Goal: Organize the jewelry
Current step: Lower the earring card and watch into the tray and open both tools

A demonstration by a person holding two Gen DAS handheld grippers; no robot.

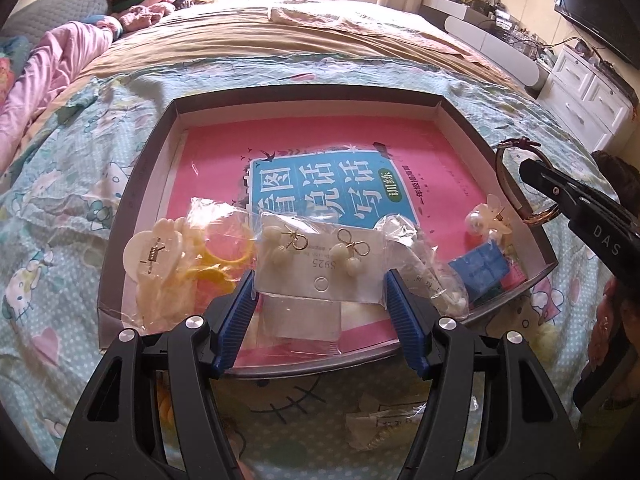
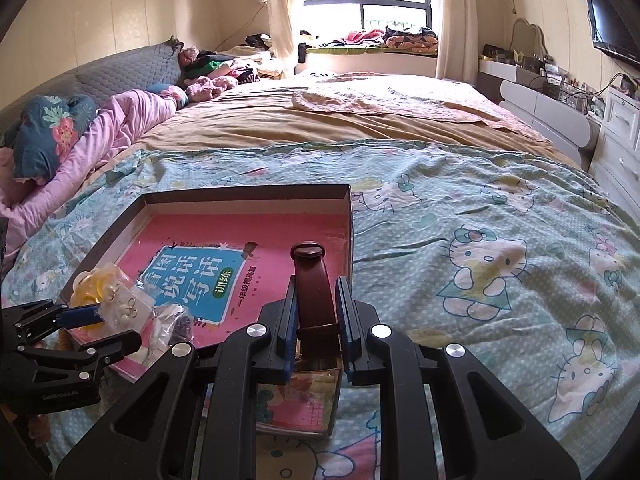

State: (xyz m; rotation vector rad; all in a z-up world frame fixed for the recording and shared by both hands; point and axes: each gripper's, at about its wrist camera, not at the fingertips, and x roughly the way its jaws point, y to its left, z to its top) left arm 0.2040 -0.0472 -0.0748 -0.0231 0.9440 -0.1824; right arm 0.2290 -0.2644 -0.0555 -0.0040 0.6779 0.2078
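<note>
Jewelry is lying in a shallow tray (image 1: 448, 110) on a cartoon-cat bedspread (image 2: 480, 240), over a pink book (image 1: 420, 140) with blue Chinese lettering. The left gripper (image 1: 320, 284) is pinching an earring card (image 1: 320, 256) sideways, jaws roughly half apart, pads pressing its bagged edges; "S925" is reading upside down on it. Yellow rings (image 1: 224, 256), a white clip (image 1: 148, 256), crumpled bags, a pearl flower piece (image 1: 490, 220) and a blue box (image 1: 484, 268) are crowding around it. The right gripper (image 2: 316, 320) is clamping a brown strap (image 2: 314, 288) over the tray's right part, jaws nearly closed. "DAS" is showing on its finger, the remaining letters being cut off
</note>
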